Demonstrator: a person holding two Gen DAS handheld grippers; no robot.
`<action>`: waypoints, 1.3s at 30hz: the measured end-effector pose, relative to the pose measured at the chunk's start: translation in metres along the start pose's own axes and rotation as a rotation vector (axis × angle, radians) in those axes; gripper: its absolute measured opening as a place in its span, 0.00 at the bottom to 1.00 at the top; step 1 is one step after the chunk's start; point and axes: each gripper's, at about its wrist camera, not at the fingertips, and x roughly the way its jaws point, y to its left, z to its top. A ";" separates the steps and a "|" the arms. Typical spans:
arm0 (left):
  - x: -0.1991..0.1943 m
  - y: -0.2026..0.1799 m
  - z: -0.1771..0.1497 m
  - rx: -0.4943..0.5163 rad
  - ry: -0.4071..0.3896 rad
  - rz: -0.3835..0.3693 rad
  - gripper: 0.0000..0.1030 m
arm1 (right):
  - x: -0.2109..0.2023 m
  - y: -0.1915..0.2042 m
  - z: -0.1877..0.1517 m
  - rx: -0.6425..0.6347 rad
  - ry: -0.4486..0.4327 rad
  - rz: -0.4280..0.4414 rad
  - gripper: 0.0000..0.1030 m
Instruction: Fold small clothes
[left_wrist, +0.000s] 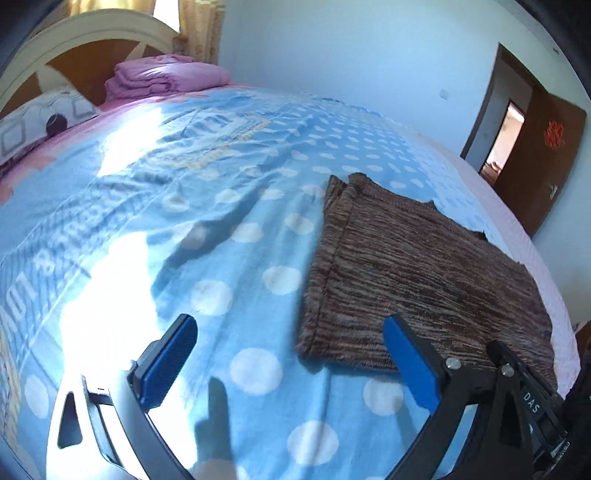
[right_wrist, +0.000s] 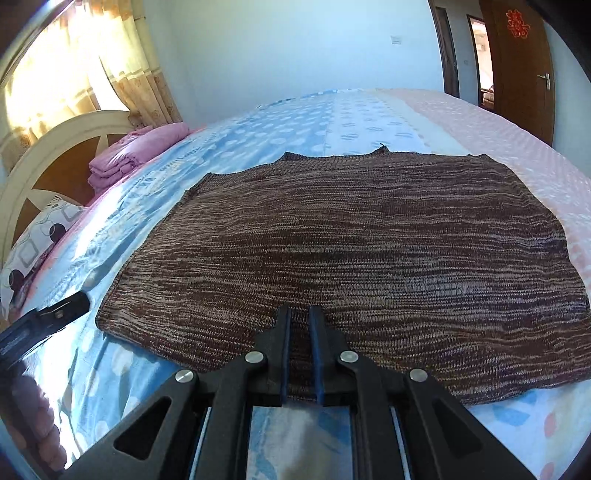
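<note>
Presently we note the right gripper (right_wrist: 299, 314) nearly clenched, fingers almost together with a thin gap, nothing between them, poised over the near hem of the brown knit sweater (right_wrist: 354, 251). Our left gripper (left_wrist: 291, 334) stands released, jaws wide, above the blue dotted bedspread (left_wrist: 221, 229) just left of the sweater, which lies flat on the bed. Folded pink bedding (left_wrist: 166, 75) sits by the headboard (left_wrist: 92, 40).

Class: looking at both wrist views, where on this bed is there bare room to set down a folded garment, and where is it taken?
Free: the dotted blue blanket between the brown knit garment and the pillow. Taken: the headboard end, with folded pink bedding.
</note>
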 end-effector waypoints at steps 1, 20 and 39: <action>-0.007 0.004 -0.004 -0.019 -0.004 -0.014 0.99 | 0.000 0.001 -0.001 -0.001 -0.002 0.000 0.10; 0.066 -0.031 0.033 -0.269 0.076 -0.375 0.98 | 0.000 -0.004 -0.003 0.022 -0.011 0.032 0.10; 0.099 -0.030 0.049 -0.119 0.173 -0.473 1.00 | 0.002 -0.007 -0.001 0.039 -0.010 0.055 0.10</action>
